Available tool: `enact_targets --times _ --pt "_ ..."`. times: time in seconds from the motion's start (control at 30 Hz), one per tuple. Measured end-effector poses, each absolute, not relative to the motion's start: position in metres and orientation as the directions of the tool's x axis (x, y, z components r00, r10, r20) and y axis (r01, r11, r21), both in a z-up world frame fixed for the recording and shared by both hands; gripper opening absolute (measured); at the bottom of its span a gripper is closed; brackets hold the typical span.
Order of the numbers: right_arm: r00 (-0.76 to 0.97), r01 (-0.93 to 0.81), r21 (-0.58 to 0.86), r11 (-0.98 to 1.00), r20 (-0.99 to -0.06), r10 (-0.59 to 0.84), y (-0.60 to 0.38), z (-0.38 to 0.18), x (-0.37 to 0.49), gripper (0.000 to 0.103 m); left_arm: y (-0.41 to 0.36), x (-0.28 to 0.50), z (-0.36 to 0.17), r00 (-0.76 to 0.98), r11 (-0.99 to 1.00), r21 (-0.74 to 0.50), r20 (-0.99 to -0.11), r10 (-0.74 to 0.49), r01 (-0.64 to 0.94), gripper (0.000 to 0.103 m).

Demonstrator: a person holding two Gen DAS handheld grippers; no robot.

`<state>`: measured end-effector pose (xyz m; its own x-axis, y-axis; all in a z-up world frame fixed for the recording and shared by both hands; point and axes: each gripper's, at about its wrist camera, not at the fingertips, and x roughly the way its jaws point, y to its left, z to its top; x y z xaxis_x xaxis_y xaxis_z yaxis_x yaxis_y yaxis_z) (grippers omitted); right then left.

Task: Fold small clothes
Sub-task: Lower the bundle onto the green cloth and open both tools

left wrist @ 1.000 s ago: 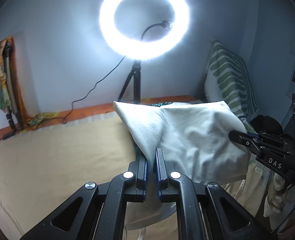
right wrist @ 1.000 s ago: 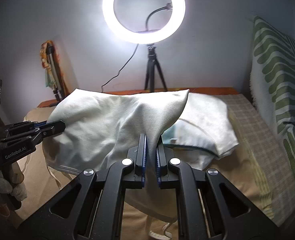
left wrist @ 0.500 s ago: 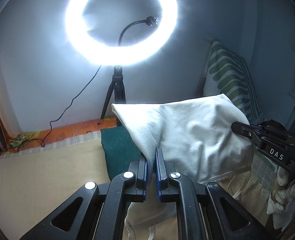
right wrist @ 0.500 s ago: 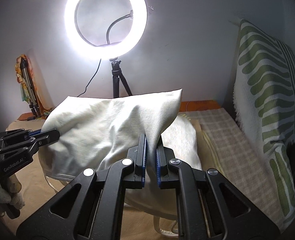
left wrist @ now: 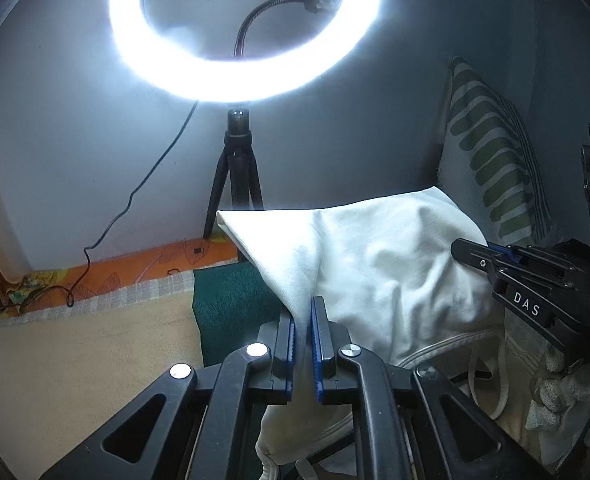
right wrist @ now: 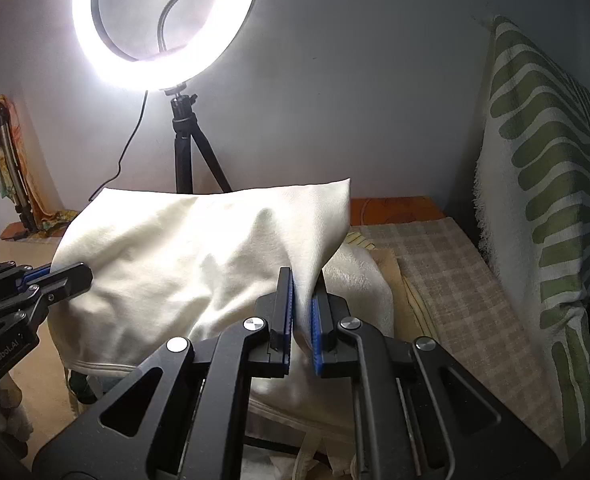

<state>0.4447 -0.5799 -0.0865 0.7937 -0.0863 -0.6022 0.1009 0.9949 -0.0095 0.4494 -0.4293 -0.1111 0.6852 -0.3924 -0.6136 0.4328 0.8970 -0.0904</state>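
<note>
Both tools, left tool and right tool, clamp white garment.

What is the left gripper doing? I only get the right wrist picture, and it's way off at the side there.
Observer: The left gripper is shut on a corner of the cloth. The left wrist view shows the fabric clamped right in its jaws.
Operator: Is anything hiding behind the cloth?
Observer: Yes, a green cloth lies on the bed. It pokes out to the left of the held one in the left wrist view, and your view does not show it at all.
</note>
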Motion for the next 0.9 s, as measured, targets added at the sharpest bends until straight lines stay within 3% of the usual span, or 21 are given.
enact_targets --times 0.27,0.33,0.37,0.43,0.9 --pt "0.733 0.157 -0.072 0.985 -0.660 -0.166 -0.584 -0.114 0.464 0.010 -0.432 0.457 -0.130 0.668 0.910 -0.076 -0.655 -0.353 0.407 0.008" --pt "0.718 0.180 -0.074 0.981 -0.671 -0.183 -0.590 -0.115 0.463 0.021 -0.431 0.456 -0.129 0.671 0.914 -0.068 -0.658 -0.343 0.401 0.034" --pt "0.717 0.184 -0.067 0.981 -0.673 -0.181 -0.592 -0.115 0.461 0.030 -0.431 0.455 -0.127 0.675 0.914 -0.066 -0.653 -0.342 0.399 0.036" --pt "0.723 0.201 -0.062 0.978 -0.664 -0.191 -0.595 -0.111 0.455 0.035 -0.428 0.451 -0.122 0.683 0.916 -0.064 -0.645 -0.341 0.397 0.035" --pt "0.760 0.218 -0.034 0.975 -0.621 -0.192 -0.573 -0.055 0.406 0.036 -0.403 0.399 -0.076 0.693 0.906 -0.084 -0.615 -0.376 0.416 0.044"
